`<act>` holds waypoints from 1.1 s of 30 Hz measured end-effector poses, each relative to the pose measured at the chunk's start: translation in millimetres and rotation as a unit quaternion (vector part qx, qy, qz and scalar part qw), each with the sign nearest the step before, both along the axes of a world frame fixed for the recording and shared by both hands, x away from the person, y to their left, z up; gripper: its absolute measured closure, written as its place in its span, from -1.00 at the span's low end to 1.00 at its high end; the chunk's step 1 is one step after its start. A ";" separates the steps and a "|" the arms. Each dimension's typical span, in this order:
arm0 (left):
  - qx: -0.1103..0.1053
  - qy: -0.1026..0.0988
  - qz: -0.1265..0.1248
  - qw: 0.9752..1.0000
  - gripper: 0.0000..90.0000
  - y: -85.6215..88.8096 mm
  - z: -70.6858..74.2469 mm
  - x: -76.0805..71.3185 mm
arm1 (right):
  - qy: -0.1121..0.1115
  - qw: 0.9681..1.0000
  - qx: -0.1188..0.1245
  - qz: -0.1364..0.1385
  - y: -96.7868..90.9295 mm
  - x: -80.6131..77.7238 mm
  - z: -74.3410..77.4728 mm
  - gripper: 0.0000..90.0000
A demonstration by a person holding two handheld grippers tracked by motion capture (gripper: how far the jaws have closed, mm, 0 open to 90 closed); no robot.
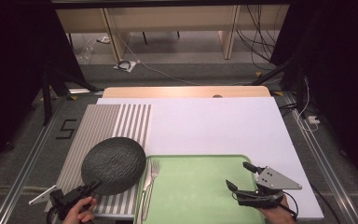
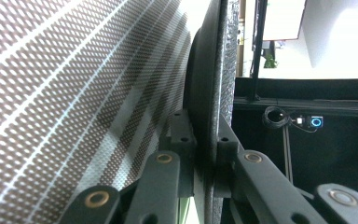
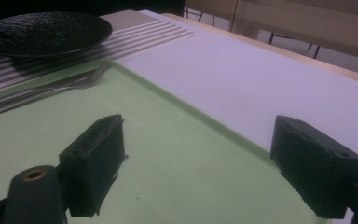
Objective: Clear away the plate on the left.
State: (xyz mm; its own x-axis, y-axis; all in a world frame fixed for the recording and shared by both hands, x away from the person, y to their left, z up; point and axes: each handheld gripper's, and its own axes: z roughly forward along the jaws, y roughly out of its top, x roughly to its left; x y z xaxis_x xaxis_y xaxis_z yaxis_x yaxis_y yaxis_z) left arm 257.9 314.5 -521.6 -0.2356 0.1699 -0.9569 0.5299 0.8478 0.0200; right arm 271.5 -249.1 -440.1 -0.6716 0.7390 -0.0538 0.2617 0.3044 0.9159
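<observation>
Item: plate (image 1: 114, 164), dark, round, rough-textured. It is sitting on the striped mat (image 1: 103, 122) at the bench's (image 1: 214, 126) near-left corner, its right edge reaching to the left rim of the tray (image 1: 200, 159).

Left hand-held gripper (image 1: 92, 186): jaws are closing tight on the plate's near rim, one pad above and one below, as the left gripper view is showing with the rim (image 2: 213, 93) running edge-on between them. From this gripper the plate is lying straight ahead, away from the person and slightly right. Being round, it has no long axis; the grip line is running across the rim toward its centre. The left hand is plainly the nearer one.

Right hand-held gripper (image 1: 242, 176): jaws are standing wide apart and holding nothing, hovering over the tray's near-right part, well apart from the plate. In the right gripper view the plate (image 3: 46, 30) is lying far off across the tray.

Fork (image 1: 152, 179): lying along the tray's left edge, tines pointing away from the person, just beside the plate's right rim.

Judgement: any lift toward the tray is depending on clearing the rim and fork immediately to the plate's right.
</observation>
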 end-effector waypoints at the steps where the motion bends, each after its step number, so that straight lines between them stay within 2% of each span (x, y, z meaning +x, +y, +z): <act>1: 0.001 -0.001 -0.001 1.000 0.85 -0.7 1.0 0.1 | 0.000 1.000 0.001 0.000 0.0 0.1 -0.1 -0.59; 6: -0.011 -0.008 -0.010 1.000 0.86 -2.6 1.5 0.4 | 0.000 1.000 0.000 0.000 -0.1 0.1 -0.1 -0.59; 19: -0.017 -0.030 -0.030 0.999 0.85 -12.8 8.4 2.6 | -0.001 1.000 0.000 0.001 -0.1 -0.1 0.0 -0.59; 33: -0.021 -0.036 -0.083 0.996 0.85 -43.1 12.9 7.4 | -0.002 1.000 0.000 0.001 -0.9 -0.1 -0.1 -0.59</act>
State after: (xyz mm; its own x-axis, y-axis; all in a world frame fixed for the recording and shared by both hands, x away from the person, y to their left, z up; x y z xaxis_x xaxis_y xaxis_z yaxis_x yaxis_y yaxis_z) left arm 265.3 271.3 -508.7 -0.1374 0.1595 -0.9776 0.6618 0.7491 0.0292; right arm 271.5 -250.0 -440.2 -0.6724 0.7381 -0.0552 0.2583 0.3039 0.9170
